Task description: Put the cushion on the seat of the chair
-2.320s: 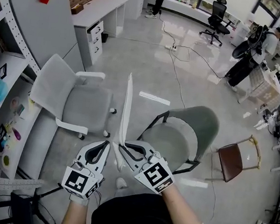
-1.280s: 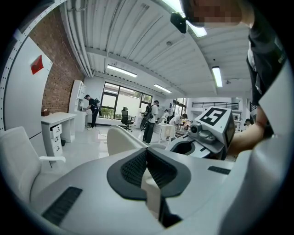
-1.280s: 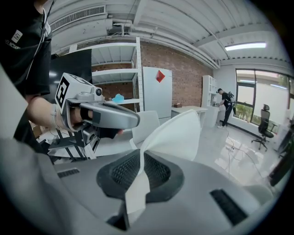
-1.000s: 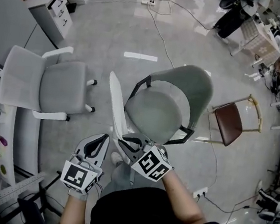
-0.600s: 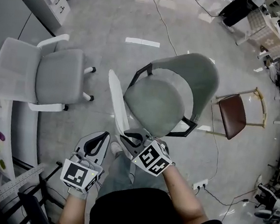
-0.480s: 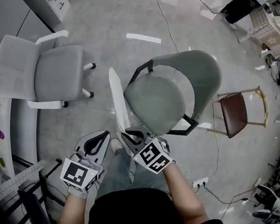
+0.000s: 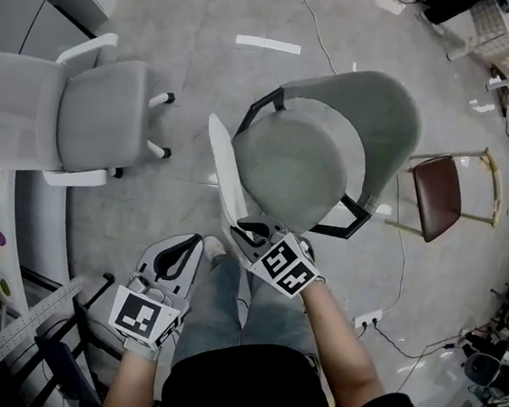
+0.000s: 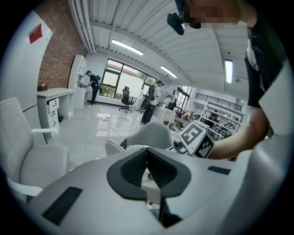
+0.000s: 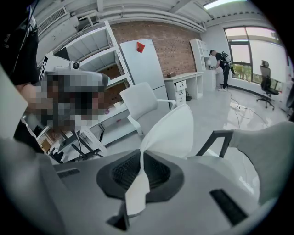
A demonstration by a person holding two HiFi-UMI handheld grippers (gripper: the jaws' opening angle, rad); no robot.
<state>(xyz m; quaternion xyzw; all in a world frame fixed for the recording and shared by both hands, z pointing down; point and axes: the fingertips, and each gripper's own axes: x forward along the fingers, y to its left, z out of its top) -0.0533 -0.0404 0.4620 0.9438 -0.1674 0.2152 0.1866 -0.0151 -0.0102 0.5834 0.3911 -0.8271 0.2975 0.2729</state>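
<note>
The cushion [image 7: 224,172] stands on edge just left of the chair [image 7: 290,170] seat, near end in the right gripper [image 7: 249,234], with the left gripper [image 7: 190,245] beside it to the left. There's an office chair [image 7: 64,112] far left and a small chair [image 7: 443,188] right.

The left gripper [image 8: 147,158] has its jaws pressed together, with nothing between them. Just past them at twelve o'clock stands a grey chair [image 8: 154,133]. The cushion [image 8: 112,148] shows at eleven and the right gripper [image 8: 194,140] at one. A white chair [image 8: 27,158] sits at nine, a desk [image 8: 55,97] at ten.
</note>
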